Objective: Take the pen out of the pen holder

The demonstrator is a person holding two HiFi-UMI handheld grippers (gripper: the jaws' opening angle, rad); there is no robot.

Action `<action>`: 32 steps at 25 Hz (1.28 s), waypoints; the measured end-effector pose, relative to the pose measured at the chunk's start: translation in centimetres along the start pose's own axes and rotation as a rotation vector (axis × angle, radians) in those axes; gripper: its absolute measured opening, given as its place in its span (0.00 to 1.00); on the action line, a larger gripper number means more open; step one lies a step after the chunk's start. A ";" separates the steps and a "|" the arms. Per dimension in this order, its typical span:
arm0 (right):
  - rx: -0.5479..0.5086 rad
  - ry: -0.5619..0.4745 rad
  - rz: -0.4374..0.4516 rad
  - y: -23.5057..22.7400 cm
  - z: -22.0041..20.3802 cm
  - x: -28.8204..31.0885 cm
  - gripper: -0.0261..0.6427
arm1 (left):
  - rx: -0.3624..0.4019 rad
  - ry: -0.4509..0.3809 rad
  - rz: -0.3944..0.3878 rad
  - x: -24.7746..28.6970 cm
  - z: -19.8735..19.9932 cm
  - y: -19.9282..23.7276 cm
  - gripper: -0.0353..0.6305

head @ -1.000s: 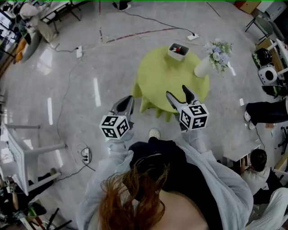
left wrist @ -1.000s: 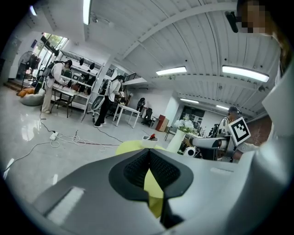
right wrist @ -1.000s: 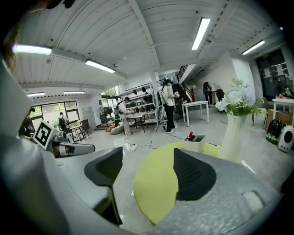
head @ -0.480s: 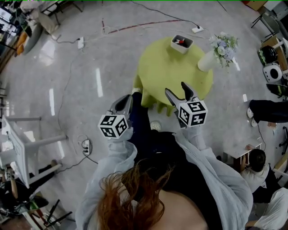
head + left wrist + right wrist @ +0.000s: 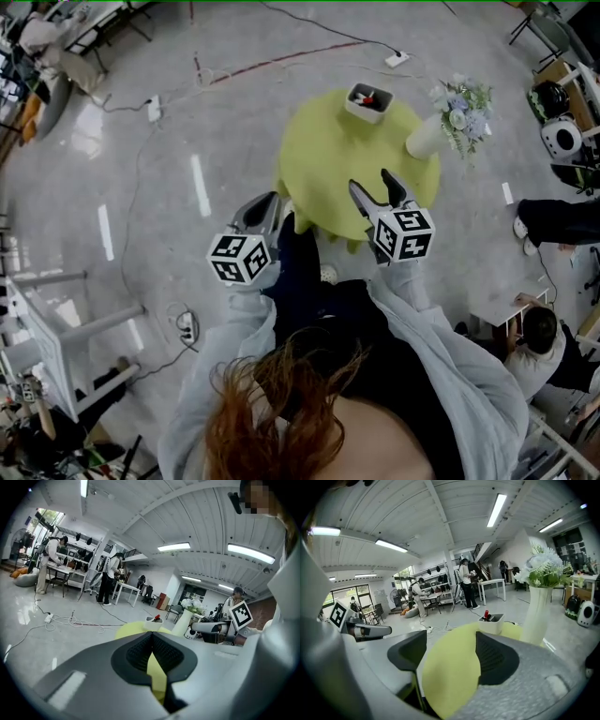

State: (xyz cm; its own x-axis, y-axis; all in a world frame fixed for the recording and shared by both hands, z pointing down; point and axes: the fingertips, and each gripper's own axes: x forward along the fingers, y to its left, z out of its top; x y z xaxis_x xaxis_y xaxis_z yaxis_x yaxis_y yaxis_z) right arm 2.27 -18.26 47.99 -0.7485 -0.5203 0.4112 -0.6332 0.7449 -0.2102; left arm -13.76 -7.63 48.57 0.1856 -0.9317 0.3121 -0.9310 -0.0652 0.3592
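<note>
Yellow-green table on grey floor bears pen holder.

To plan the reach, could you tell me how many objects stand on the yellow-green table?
2: white pen holder at the far edge, white flower vase at the right edge; the right gripper may hide more.

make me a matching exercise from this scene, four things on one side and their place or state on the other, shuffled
1. pen holder
2. vase
3. left hand-held gripper
4. right hand-held gripper

a. jaws apart
b. far edge of the table
c. jaws together
d. right edge of the table, seen in the head view

Pairs: 1-b, 2-d, 3-c, 4-a. The right hand-held gripper's jaws have just been closing slightly, with nothing between them.
</note>
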 end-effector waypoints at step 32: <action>0.171 0.117 -0.444 -10.1 3.0 17.8 0.40 | 0.013 0.241 -0.244 18.5 8.8 12.7 0.08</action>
State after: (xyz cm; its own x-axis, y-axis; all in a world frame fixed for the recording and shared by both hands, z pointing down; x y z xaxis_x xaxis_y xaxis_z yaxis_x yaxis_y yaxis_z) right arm -5.21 -36.33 54.72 -0.3781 -0.7145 0.5887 -0.9167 0.3776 -0.1304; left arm -24.97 -28.86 51.15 0.4711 -0.7769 0.4177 -0.8534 -0.2818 0.4384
